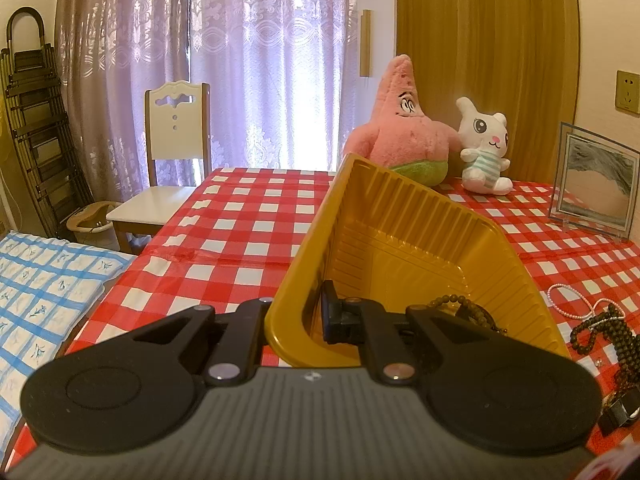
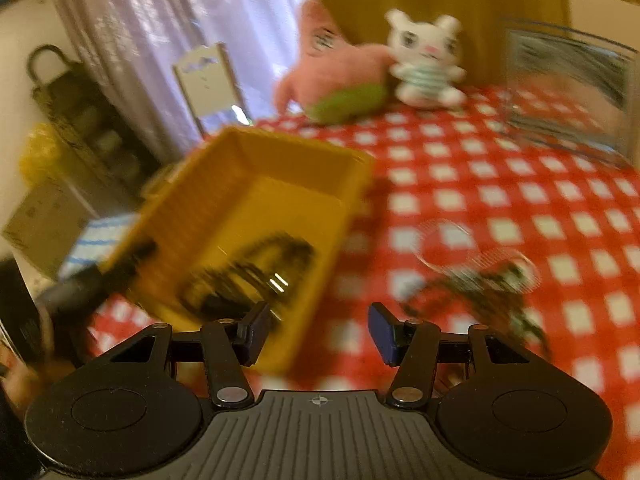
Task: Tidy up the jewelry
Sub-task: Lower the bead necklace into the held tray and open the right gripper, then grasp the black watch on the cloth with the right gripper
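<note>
**Q:** Nearest the lens, what was gripped?

**A:** The left gripper [image 1: 294,322] had its fingers clamped on the near wall of the yellow tray [image 1: 420,236], apparently tilting it to receive jewelry. The right gripper [image 2: 316,334] was spread wide, empty.

**Q:** And the jewelry?

**A:** Dark bead strands [image 2: 248,276] lay in the tray; more beads [image 1: 600,330] waited on the checked surface [image 1: 240,232]. Blur obscured the details.

pink plush [image 1: 400,128], white bunny plush [image 1: 484,148], framed picture [image 1: 596,184], chair [image 1: 176,140]
</note>
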The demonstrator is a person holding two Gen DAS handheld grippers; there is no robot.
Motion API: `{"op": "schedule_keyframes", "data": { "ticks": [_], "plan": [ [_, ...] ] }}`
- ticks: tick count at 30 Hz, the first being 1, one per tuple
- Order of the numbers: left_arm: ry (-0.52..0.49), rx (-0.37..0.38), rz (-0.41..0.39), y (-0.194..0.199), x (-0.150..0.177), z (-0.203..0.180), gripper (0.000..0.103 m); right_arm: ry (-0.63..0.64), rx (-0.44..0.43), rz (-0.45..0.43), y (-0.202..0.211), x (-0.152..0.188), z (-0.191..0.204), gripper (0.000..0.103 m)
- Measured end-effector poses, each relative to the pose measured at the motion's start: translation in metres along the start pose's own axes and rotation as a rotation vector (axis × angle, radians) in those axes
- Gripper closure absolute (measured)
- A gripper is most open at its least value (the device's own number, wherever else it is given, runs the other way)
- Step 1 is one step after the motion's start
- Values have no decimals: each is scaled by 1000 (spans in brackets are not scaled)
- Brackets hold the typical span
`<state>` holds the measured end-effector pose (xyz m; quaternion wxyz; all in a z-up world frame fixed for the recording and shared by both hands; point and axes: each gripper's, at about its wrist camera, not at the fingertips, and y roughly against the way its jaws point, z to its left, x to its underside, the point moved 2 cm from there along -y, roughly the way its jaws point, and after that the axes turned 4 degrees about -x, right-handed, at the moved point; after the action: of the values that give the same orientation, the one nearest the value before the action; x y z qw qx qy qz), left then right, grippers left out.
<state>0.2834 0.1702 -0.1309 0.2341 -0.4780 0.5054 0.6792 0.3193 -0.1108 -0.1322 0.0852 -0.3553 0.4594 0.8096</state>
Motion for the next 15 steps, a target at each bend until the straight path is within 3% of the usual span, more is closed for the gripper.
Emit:
{"op": "schedule_keyframes", "data": {
  "ticks": [7,15],
  "plan": [
    [-5,-2,-2,0,0,0,94,-61,106,86,19,40,-36,49],
    [-10,-4,-3,1,1,0,94,-50,134,105,24,57,-40,49]
  ]
}}
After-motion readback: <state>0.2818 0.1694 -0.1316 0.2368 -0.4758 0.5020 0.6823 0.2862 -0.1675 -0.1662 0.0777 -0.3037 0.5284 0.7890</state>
